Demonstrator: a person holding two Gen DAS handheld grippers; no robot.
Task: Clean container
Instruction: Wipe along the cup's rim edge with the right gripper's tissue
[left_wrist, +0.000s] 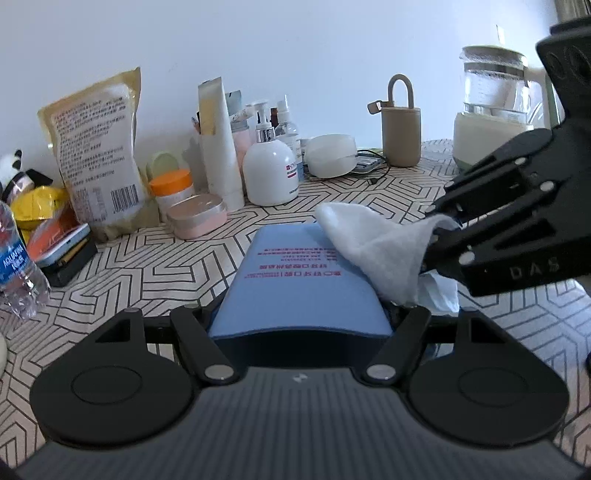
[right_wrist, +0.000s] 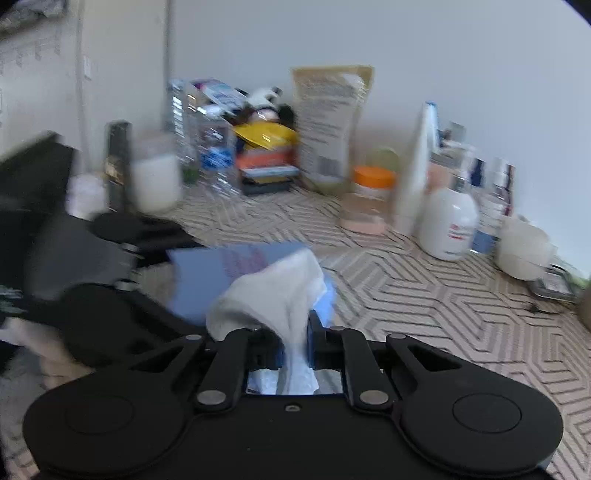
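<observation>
The wiping is looking underway rather than finished. The left tongs (left_wrist: 301, 321) are clamping the blue container (left_wrist: 295, 280) by its near end, so it is lying between their arms and stretching away from them over the patterned surface (left_wrist: 155, 266). The right tongs (right_wrist: 291, 347) are pinching a white cloth (right_wrist: 273, 291) tight, and it is draping forward from their tips onto the container's top, on its right side as the left tongs see it. The lid is showing matte blue with red printing, no obvious dirt visible; how much is already wiped I cannot tell.
</observation>
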